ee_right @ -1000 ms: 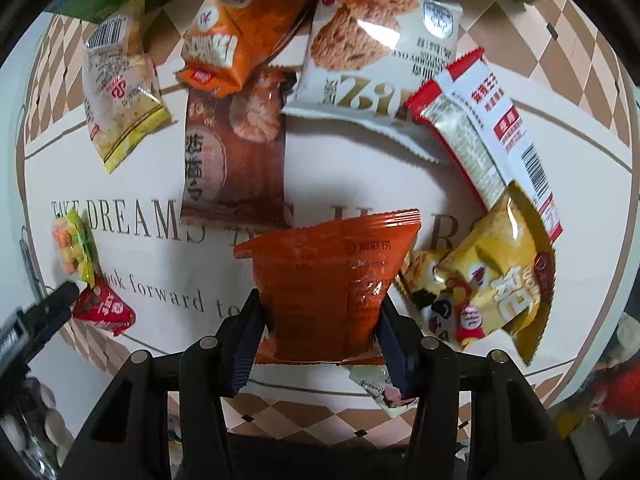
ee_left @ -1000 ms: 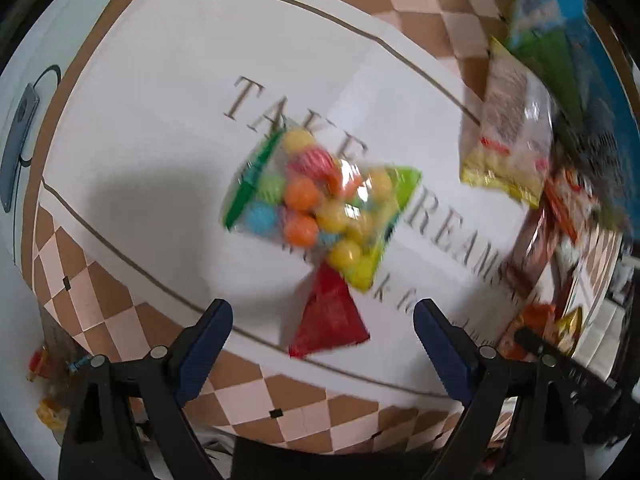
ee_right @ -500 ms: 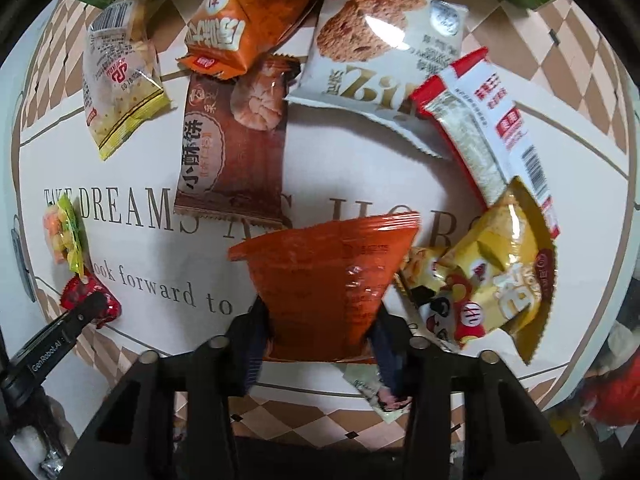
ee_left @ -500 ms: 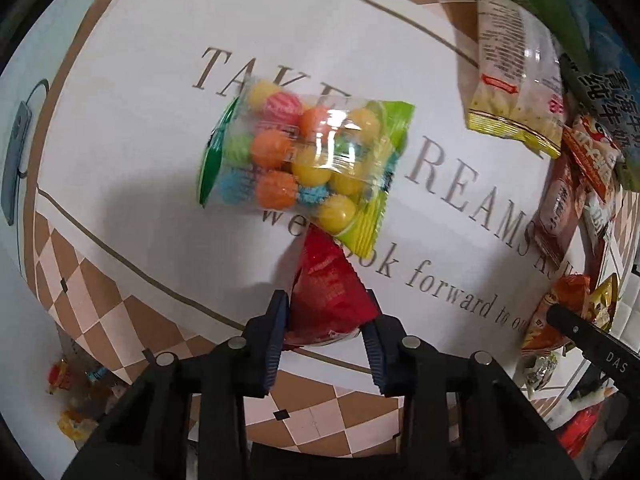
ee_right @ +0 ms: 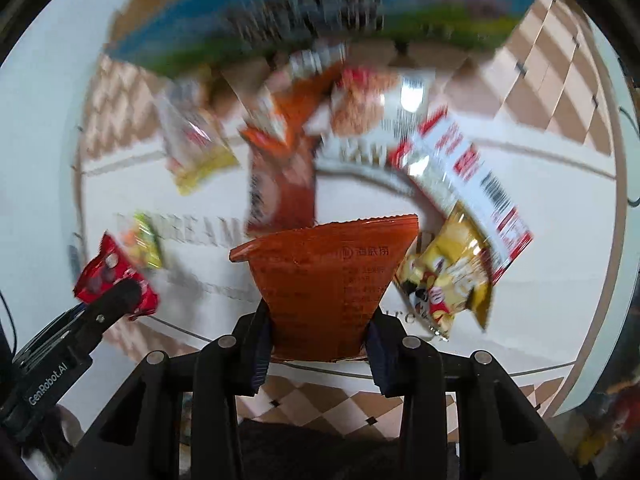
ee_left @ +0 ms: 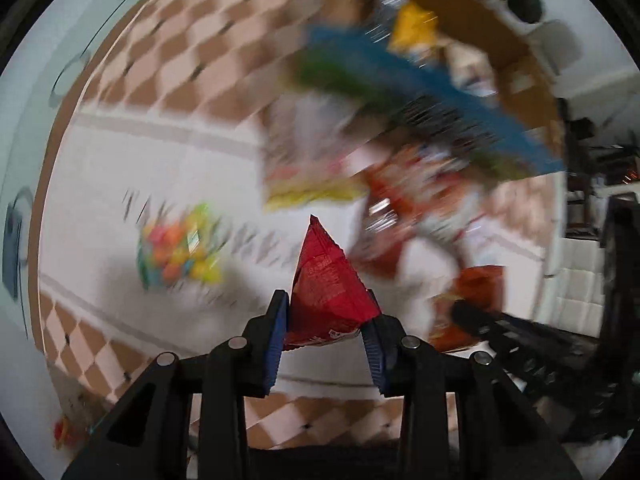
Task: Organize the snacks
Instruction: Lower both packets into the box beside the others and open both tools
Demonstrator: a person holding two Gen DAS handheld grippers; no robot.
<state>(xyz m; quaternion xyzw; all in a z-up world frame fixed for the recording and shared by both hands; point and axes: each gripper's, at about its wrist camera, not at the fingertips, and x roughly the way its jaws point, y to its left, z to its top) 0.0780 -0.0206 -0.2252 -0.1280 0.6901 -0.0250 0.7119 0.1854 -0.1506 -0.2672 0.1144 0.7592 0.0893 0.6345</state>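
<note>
My left gripper (ee_left: 326, 330) is shut on a small red snack packet (ee_left: 326, 284) and holds it off the tablecloth. It also shows in the right wrist view (ee_right: 106, 276), at the left. My right gripper (ee_right: 318, 340) is shut on an orange snack bag (ee_right: 328, 280), also lifted. A clear bag of coloured candy balls (ee_left: 178, 250) lies on the cloth to the left of the red packet. Several more snack bags lie beyond, among them a brown one (ee_right: 282, 192), a red-and-white one (ee_right: 464, 184) and a yellow one (ee_right: 452, 276).
A cardboard box with a blue and green printed side (ee_right: 320, 12) stands at the far edge of the table. The tablecloth (ee_left: 132, 152) is white with a brown checked border. The background is motion-blurred in both views.
Both grippers have risen and tilted up with their packets, bringing the box into view. A second ago the left gripper was open above the red packet; it has closed on it and lifted it.
</note>
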